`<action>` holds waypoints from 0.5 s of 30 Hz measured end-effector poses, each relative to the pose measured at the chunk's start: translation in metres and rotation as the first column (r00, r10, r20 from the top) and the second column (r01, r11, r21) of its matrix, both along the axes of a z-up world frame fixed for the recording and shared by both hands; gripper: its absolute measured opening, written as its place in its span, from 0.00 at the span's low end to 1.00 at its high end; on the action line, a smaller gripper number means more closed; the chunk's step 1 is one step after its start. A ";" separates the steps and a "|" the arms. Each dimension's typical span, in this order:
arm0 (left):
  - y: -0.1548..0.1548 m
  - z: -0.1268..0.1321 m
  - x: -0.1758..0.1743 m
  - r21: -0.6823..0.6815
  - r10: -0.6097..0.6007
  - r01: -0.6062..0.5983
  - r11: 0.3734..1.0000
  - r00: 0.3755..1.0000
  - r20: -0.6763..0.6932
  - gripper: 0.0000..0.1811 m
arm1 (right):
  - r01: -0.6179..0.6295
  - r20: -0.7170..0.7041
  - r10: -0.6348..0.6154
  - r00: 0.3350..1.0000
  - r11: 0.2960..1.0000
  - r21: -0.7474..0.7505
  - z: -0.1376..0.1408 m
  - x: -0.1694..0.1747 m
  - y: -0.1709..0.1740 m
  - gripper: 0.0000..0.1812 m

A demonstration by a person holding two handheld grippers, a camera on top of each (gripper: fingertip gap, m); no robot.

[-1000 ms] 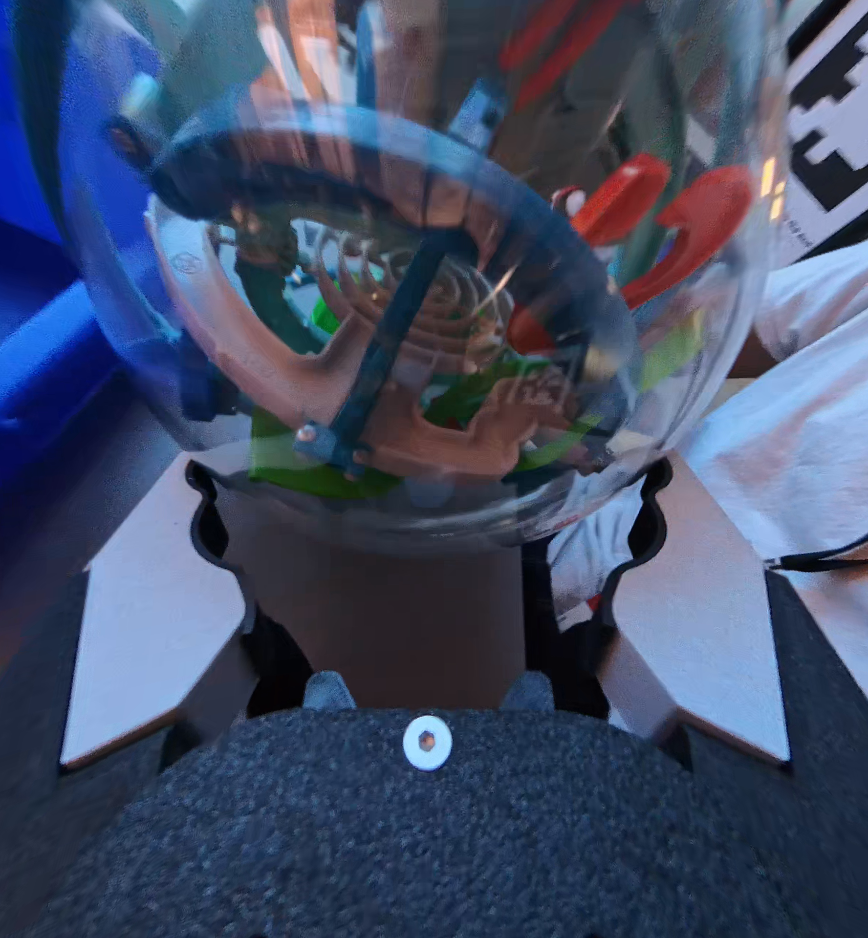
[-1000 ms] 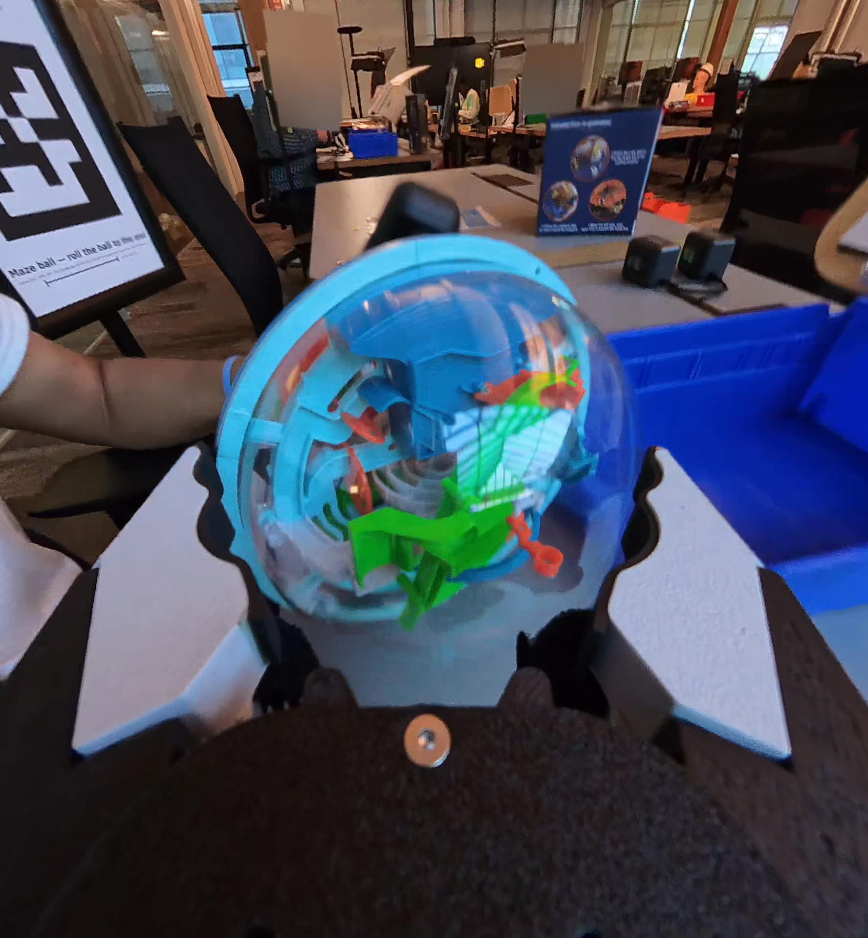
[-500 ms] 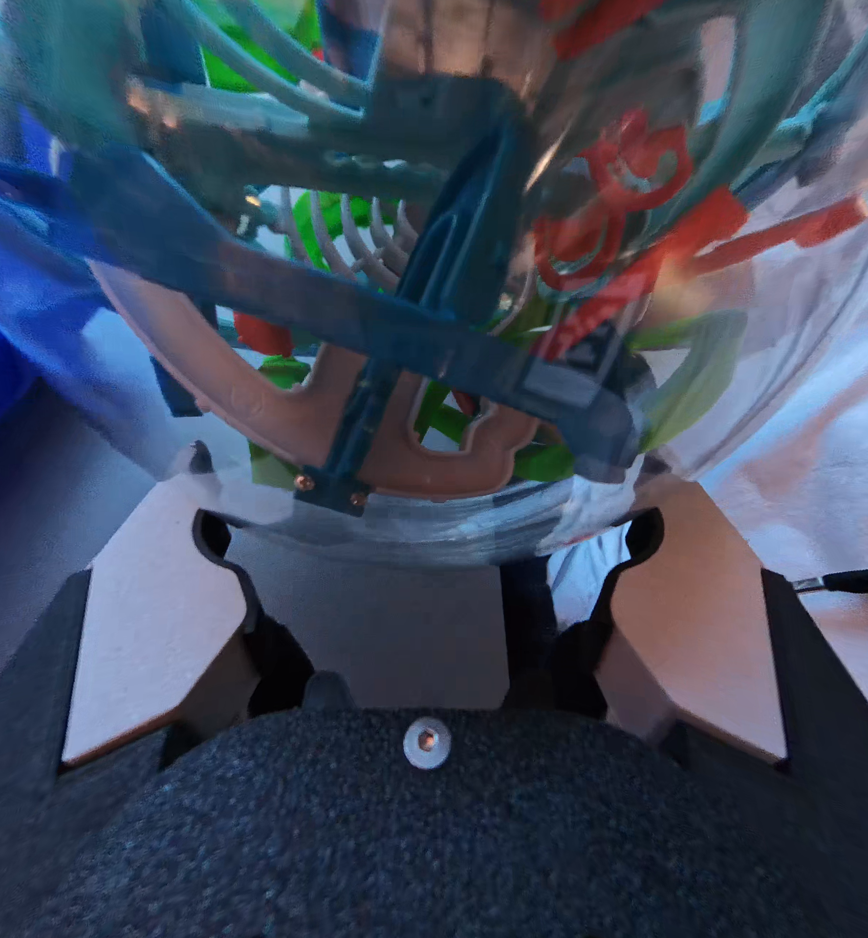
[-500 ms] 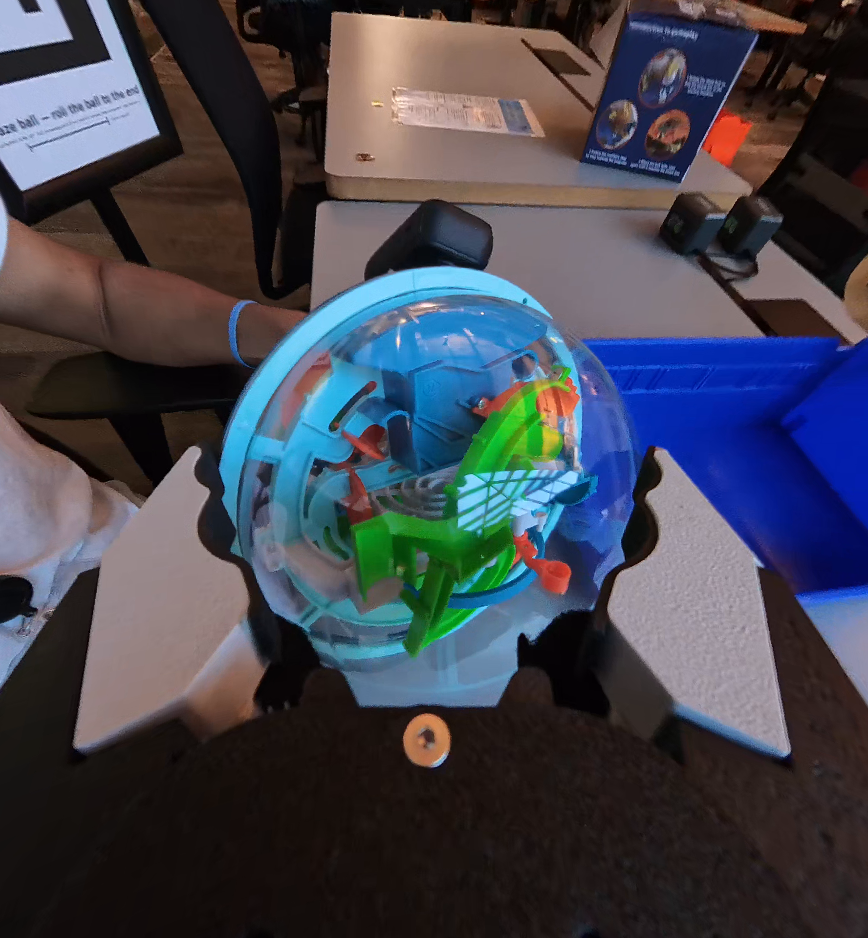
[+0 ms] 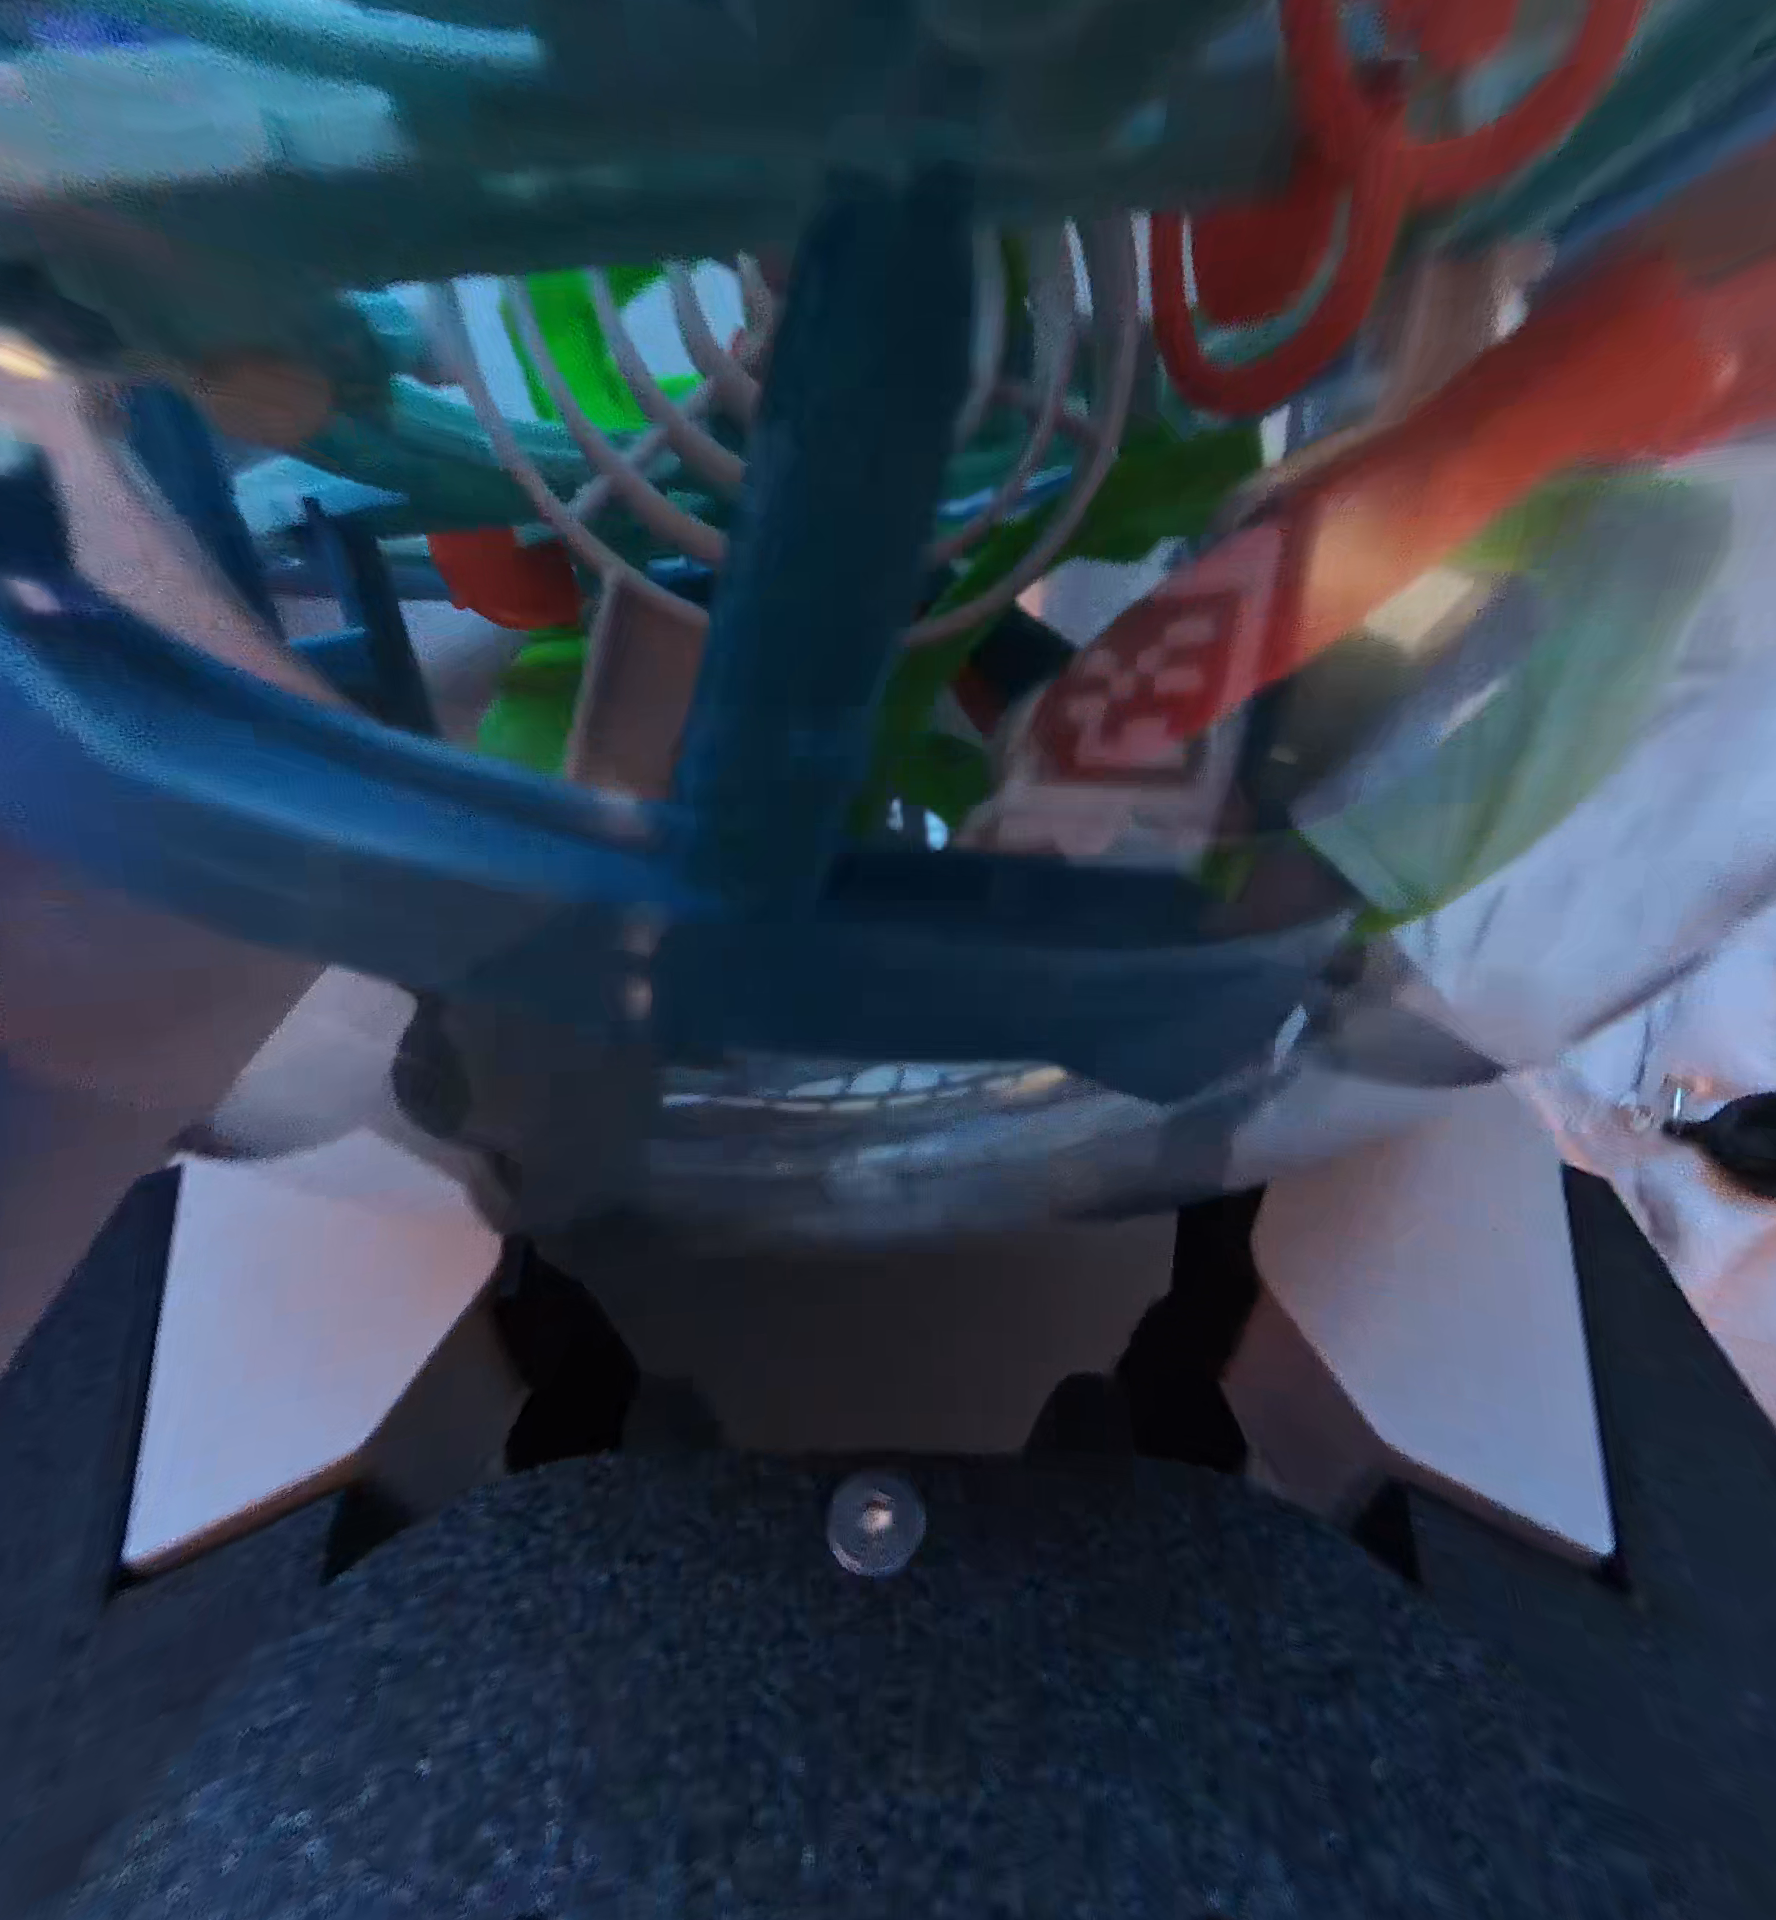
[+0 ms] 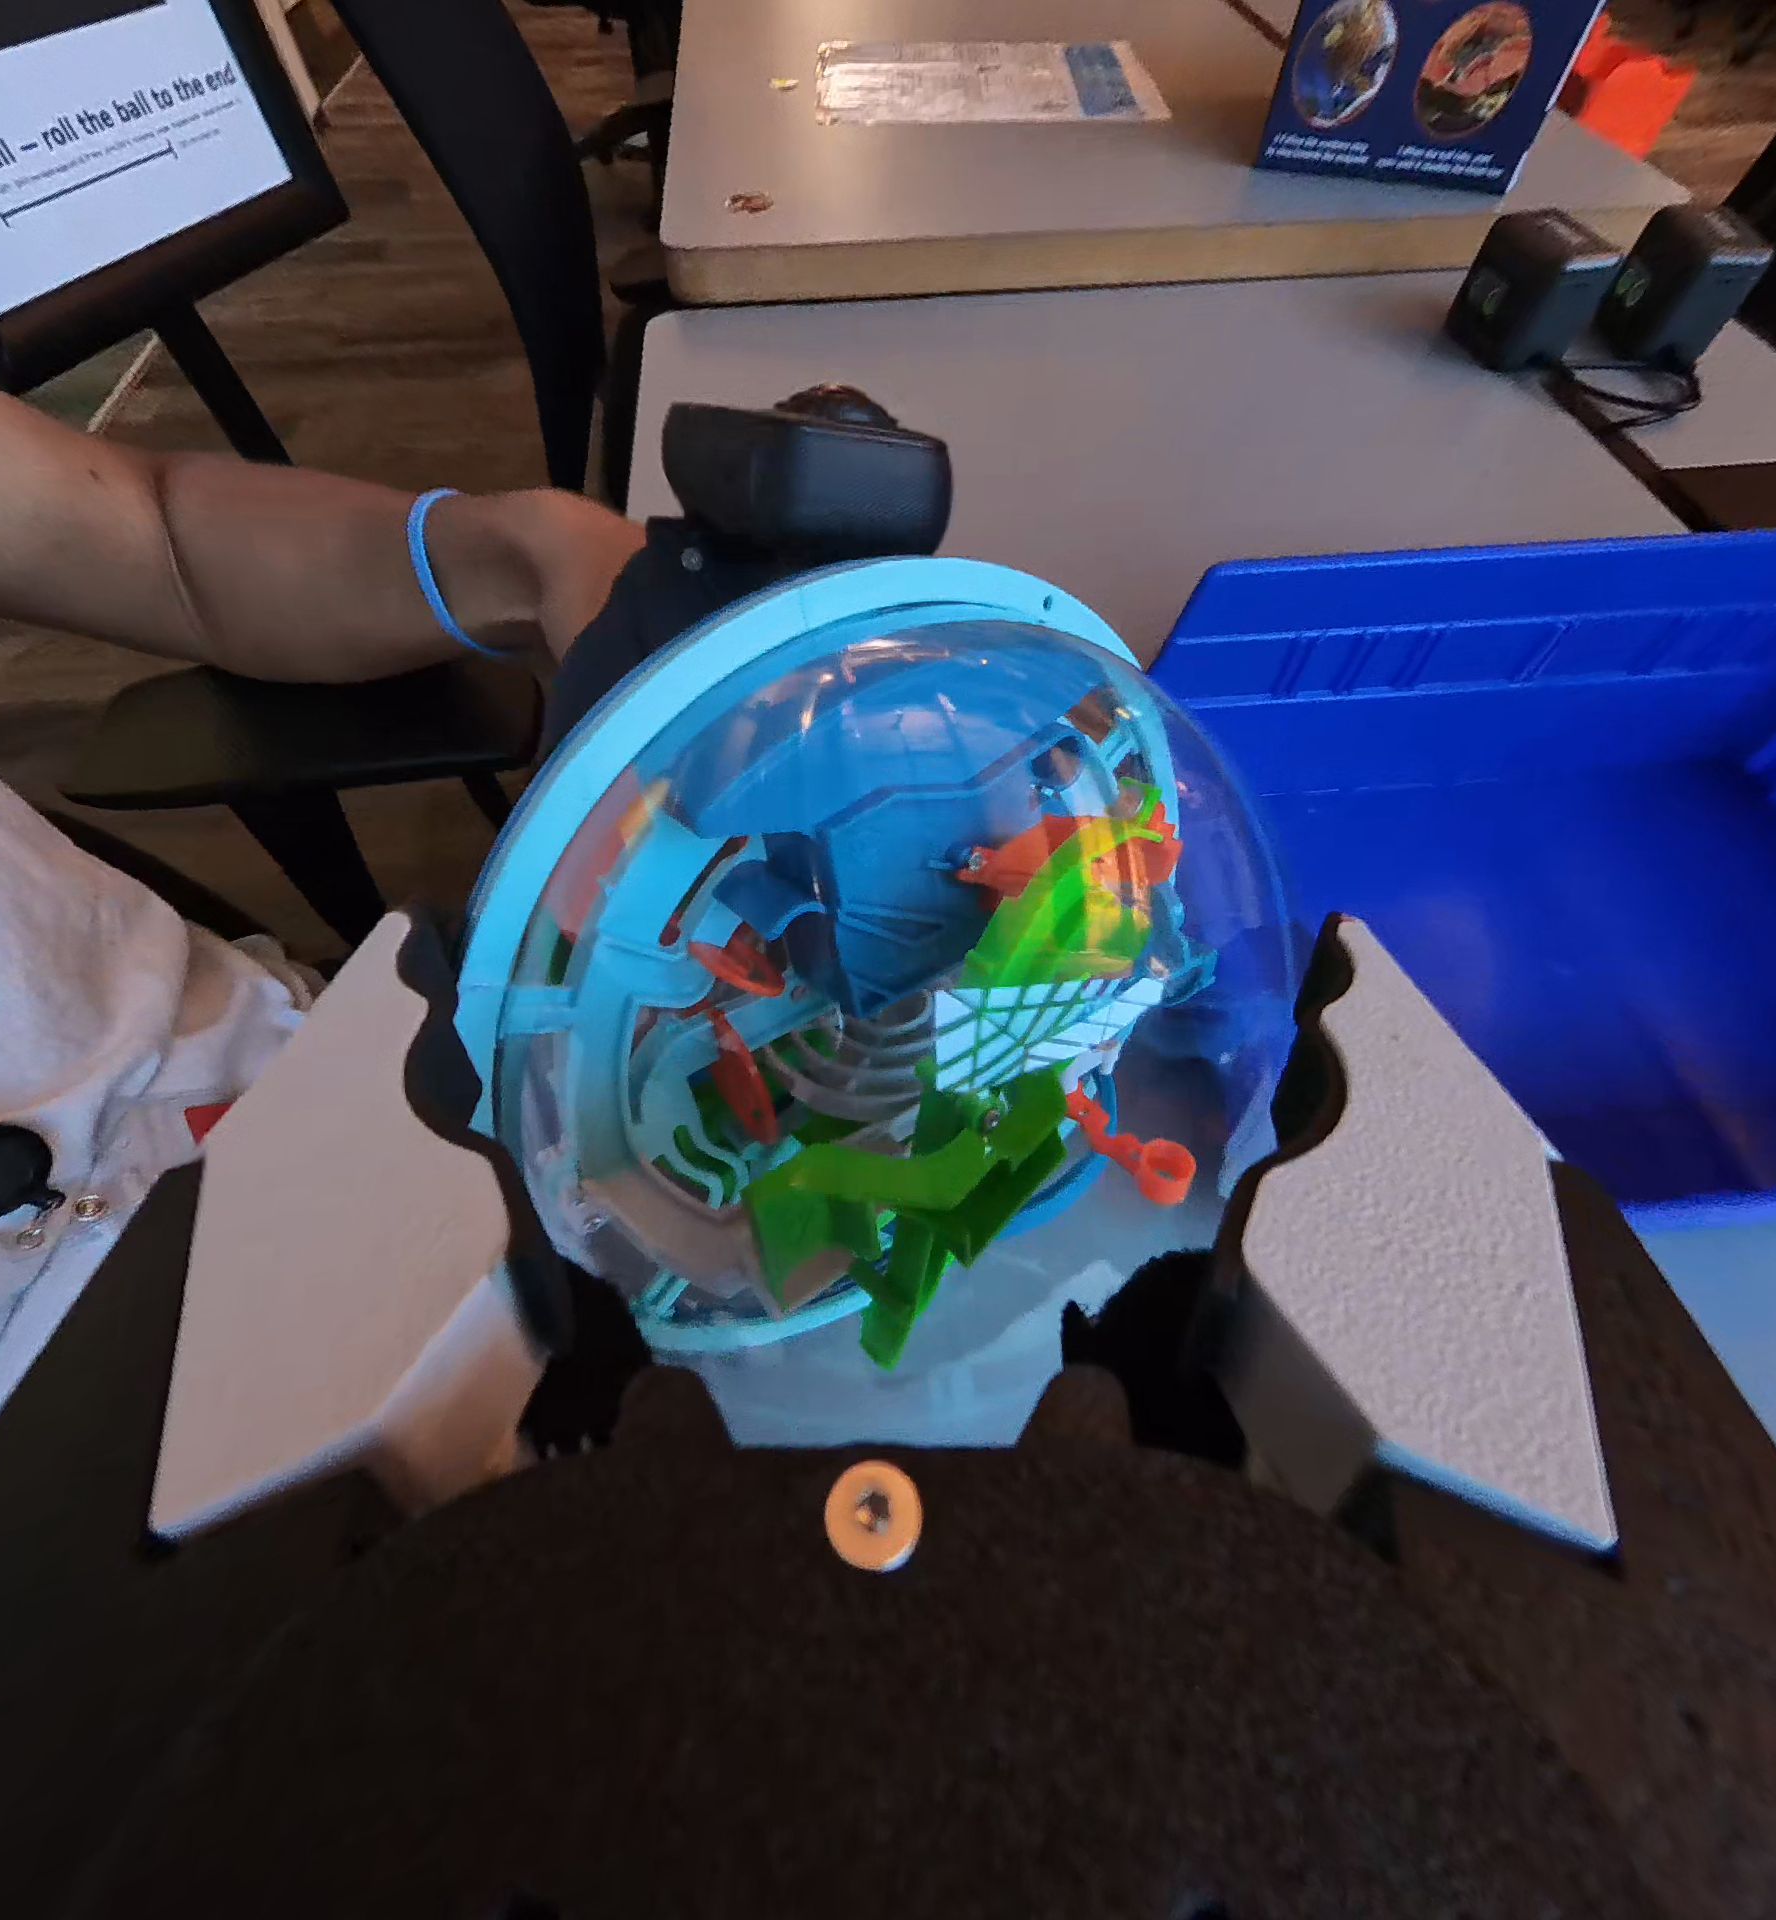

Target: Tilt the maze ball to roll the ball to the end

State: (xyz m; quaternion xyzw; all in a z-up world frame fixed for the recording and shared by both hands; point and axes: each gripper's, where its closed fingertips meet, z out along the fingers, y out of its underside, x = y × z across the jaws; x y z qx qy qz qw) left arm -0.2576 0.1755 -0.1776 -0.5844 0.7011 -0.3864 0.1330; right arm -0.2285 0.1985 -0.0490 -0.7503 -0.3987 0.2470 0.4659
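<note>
The maze ball (image 6: 863,987) is a clear sphere with a light blue rim and blue, green and orange tracks inside. My right gripper (image 6: 873,1039) holds it across its width, both fingers touching the shell, with the rim tilted up to the right. In the left wrist view the maze ball (image 5: 863,623) fills the blurred upper frame, very close. My left gripper (image 5: 873,1049) has its jaws wide apart, with the sphere's lower shell resting at the fingertips. The left gripper's body (image 6: 801,478) shows behind the ball. I cannot pick out the small ball inside.
A blue bin (image 6: 1538,831) stands right of the ball on a grey table (image 6: 1175,416). Two small black devices (image 6: 1611,281) sit at the back right. A person's arm (image 6: 240,561) and white shirt (image 5: 1590,831) are on the left. A sign on a stand (image 6: 84,156) is at the far left.
My right gripper has tipped downward with the ball, so the view now looks down on the table. The ball has come much closer to the left gripper's camera and turned.
</note>
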 end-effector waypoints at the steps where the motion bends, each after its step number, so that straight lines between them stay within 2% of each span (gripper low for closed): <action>1: 0.002 0.000 -0.008 0.019 -0.021 0.022 1.000 0.999 -0.028 0.87 | -0.006 0.008 0.006 1.000 1.000 -0.009 -0.001 -0.002 0.003 0.84; 3: 0.016 0.015 -0.023 0.047 -0.006 0.007 0.999 1.000 -0.022 0.87 | -0.018 0.030 0.018 0.999 1.000 -0.010 0.000 -0.009 0.008 0.84; 7: 0.048 0.088 -0.034 0.030 0.057 -0.063 0.998 0.985 0.165 0.87 | -0.065 0.107 0.066 0.992 0.998 -0.017 -0.001 -0.026 0.011 0.84; 9: 0.050 0.110 -0.030 0.032 0.038 -0.045 0.998 0.977 0.210 0.88 | -0.091 0.112 0.089 0.990 0.996 0.007 0.000 -0.037 0.013 0.84; 11: 0.042 0.114 -0.025 0.019 -0.017 0.014 1.000 0.981 0.193 0.88 | -0.103 0.101 0.099 0.990 0.994 0.034 0.002 -0.045 0.017 0.84; 15: 0.047 0.092 -0.019 0.025 -0.010 0.007 1.000 0.993 0.115 0.86 | -0.050 0.074 0.048 0.996 0.998 0.028 0.004 -0.033 0.019 0.85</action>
